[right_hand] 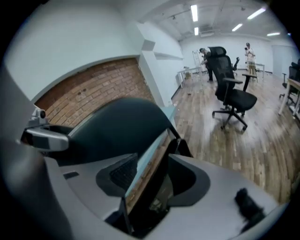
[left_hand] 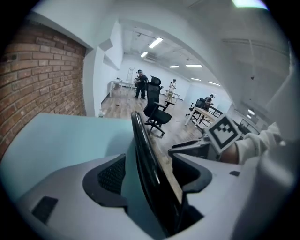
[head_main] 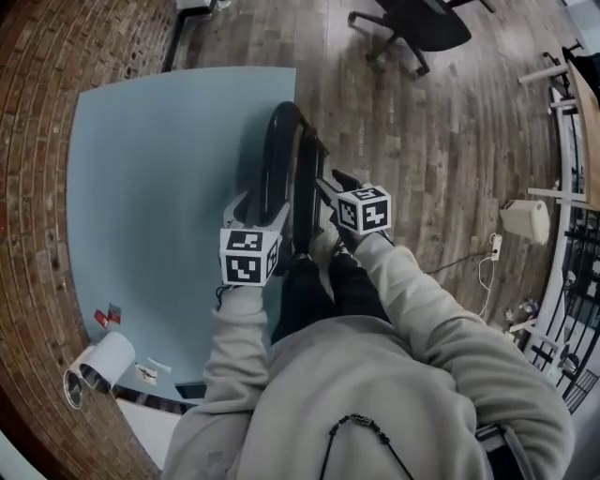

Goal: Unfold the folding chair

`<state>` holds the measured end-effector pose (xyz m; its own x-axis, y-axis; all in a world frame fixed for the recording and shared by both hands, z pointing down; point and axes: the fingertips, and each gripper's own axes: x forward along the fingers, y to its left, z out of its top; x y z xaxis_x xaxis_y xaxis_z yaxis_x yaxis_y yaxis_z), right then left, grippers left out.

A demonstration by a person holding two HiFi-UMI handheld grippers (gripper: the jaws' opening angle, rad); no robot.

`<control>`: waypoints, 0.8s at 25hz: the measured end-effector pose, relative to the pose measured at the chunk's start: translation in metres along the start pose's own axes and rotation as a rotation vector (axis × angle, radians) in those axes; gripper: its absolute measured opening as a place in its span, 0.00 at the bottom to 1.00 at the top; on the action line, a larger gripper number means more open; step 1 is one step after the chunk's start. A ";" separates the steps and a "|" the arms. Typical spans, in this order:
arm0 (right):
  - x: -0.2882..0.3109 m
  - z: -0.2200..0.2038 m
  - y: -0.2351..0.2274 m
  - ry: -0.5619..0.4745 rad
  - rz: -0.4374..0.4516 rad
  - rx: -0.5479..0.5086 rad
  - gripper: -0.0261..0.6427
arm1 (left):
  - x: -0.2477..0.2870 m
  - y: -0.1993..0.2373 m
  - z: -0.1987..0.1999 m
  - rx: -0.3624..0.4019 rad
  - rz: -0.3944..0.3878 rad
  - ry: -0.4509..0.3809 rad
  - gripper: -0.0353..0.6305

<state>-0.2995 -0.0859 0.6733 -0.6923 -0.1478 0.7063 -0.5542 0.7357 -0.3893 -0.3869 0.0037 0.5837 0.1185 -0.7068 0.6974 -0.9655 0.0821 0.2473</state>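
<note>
The folded black chair [head_main: 286, 178] stands upright on its edge at the right side of a light blue mat [head_main: 159, 187], right in front of me. My left gripper [head_main: 265, 208] is at its left side. In the left gripper view the chair's black rim [left_hand: 145, 159] runs between the jaws of the left gripper [left_hand: 150, 168], with mat and floor showing on both sides of it. My right gripper [head_main: 330, 186] is at the chair's right side. There a dark chair panel [right_hand: 154, 187] lies between the jaws of the right gripper [right_hand: 152, 176], with a gap beside the left pad [right_hand: 123, 172].
A black office chair [head_main: 412, 28] stands on the wooden floor beyond the folded chair. A white roll [head_main: 98, 366] lies at the mat's near left corner. A white container [head_main: 527, 220], a cable [head_main: 483, 272] and railings are at the right. People stand far off by desks.
</note>
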 end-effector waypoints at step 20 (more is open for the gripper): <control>0.143 -0.096 -0.015 0.356 -0.112 -0.008 0.42 | 0.033 -0.010 -0.023 -0.162 -0.085 0.120 0.40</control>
<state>-0.3454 -0.0547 0.8372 -0.4231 0.0105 0.9060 -0.6126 0.7334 -0.2946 -0.3675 -0.0045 0.6198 0.2338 -0.6277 0.7425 -0.9023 0.1445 0.4062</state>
